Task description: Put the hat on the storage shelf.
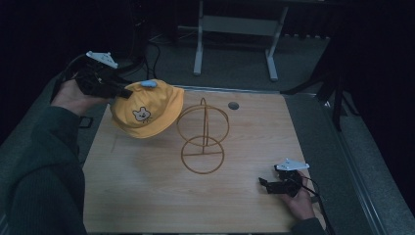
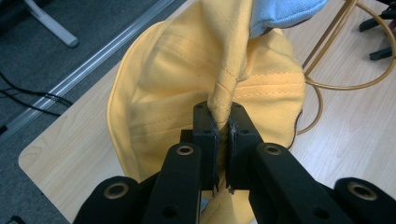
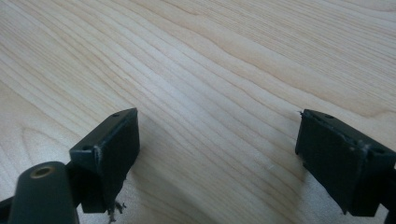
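Black fingers (image 2: pixel 223 140) of the left gripper (image 1: pixel 128 92) clamped tight on a pinched fold of the yellow cap (image 1: pixel 146 108), held aloft over the table (image 1: pixel 147 196) just left of the gold wire stand (image 1: pixel 203 139). Soft, light cloth, likely to sag and swing; best gripped at the stitched rim. Right gripper (image 1: pixel 266 185) resting low on the table, fingers (image 3: pixel 109 154) spread wide, empty.

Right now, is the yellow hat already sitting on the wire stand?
No. The left gripper holds the yellow hat up beside the wire stand, not on it.
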Demonstrator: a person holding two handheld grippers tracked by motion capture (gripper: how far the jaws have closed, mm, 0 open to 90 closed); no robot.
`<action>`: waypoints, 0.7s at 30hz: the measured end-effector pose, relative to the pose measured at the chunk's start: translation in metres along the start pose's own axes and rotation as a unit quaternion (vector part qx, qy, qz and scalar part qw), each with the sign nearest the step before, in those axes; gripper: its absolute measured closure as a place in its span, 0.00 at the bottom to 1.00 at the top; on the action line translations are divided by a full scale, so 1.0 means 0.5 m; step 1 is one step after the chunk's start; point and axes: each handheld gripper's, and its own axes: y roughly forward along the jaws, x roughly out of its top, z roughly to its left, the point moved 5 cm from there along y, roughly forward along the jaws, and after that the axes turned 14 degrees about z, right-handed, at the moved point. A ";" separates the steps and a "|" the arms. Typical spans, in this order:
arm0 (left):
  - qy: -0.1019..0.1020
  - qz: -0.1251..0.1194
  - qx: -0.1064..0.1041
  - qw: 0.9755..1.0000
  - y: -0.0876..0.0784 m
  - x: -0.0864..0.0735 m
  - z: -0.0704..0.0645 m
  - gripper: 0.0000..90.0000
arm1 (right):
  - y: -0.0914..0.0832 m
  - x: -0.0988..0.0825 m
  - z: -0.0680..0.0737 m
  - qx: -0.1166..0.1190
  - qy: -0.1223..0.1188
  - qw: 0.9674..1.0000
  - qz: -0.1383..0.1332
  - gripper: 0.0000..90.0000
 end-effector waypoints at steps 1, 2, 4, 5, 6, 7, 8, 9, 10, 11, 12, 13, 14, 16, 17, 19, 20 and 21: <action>0.000 -0.003 -0.001 1.000 -0.002 0.000 0.000 0.94 | 0.000 0.000 0.000 0.000 0.000 1.000 0.000 0.15; 0.000 -0.003 -0.002 1.000 -0.003 -0.001 0.000 0.94 | 0.000 0.000 0.000 0.000 -0.001 1.000 0.000 0.15; 0.000 -0.004 -0.001 1.000 -0.006 -0.002 -0.001 0.94 | 0.000 0.000 0.000 0.000 0.000 1.000 0.000 0.15; 0.002 -0.003 0.000 1.000 -0.008 -0.003 -0.002 0.94 | 0.000 0.000 0.000 0.000 0.000 1.000 0.000 0.15; 0.002 -0.004 0.001 1.000 -0.009 -0.003 -0.002 0.94 | 0.000 0.000 0.000 0.000 -0.001 1.000 0.000 0.15; 0.002 -0.004 0.001 1.000 -0.011 -0.003 -0.003 0.94 | 0.000 0.000 0.000 0.000 0.000 1.000 0.000 0.15; 0.003 -0.004 0.000 1.000 -0.013 -0.004 -0.003 0.94 | 0.000 0.000 0.000 0.000 -0.001 1.000 0.000 0.15; 0.003 -0.006 -0.002 1.000 -0.014 -0.004 -0.004 0.94 | 0.000 0.000 0.000 0.000 -0.001 1.000 0.001 0.15; 0.004 -0.005 -0.002 1.000 -0.016 -0.005 -0.004 0.94 | 0.000 0.000 0.000 0.000 0.000 1.000 0.001 0.15; 0.004 -0.006 -0.002 1.000 -0.017 -0.005 -0.004 0.94 | 0.000 0.000 0.000 0.000 0.000 1.000 0.001 0.15; 0.005 -0.006 -0.003 1.000 -0.018 -0.006 -0.005 0.94 | 0.000 0.000 0.000 0.000 0.000 1.000 0.001 0.15; 0.007 -0.005 -0.003 1.000 -0.019 -0.006 -0.005 0.94 | 0.000 0.000 0.000 0.000 0.000 1.000 0.001 0.15; 0.008 -0.005 -0.003 1.000 -0.020 -0.006 -0.006 0.94 | 0.000 0.000 0.000 0.000 -0.001 1.000 0.000 0.15; 0.010 -0.004 -0.003 1.000 -0.022 -0.006 -0.008 0.94 | 0.000 0.000 0.000 0.000 0.000 1.000 0.001 0.15; 0.011 -0.005 -0.003 1.000 -0.025 -0.005 -0.010 0.94 | 0.000 0.000 0.000 0.000 -0.001 1.000 0.001 0.15; 0.014 -0.009 -0.004 1.000 -0.029 -0.002 -0.013 0.94 | 0.000 0.000 0.000 0.000 -0.001 1.000 0.001 0.15; 0.015 -0.011 -0.006 1.000 -0.031 -0.001 -0.014 0.94 | 0.000 0.000 0.000 0.000 0.000 1.000 0.001 0.15; 0.016 -0.013 -0.008 1.000 -0.033 0.001 -0.016 0.94 | 0.000 0.000 0.000 0.000 -0.001 1.000 0.001 0.15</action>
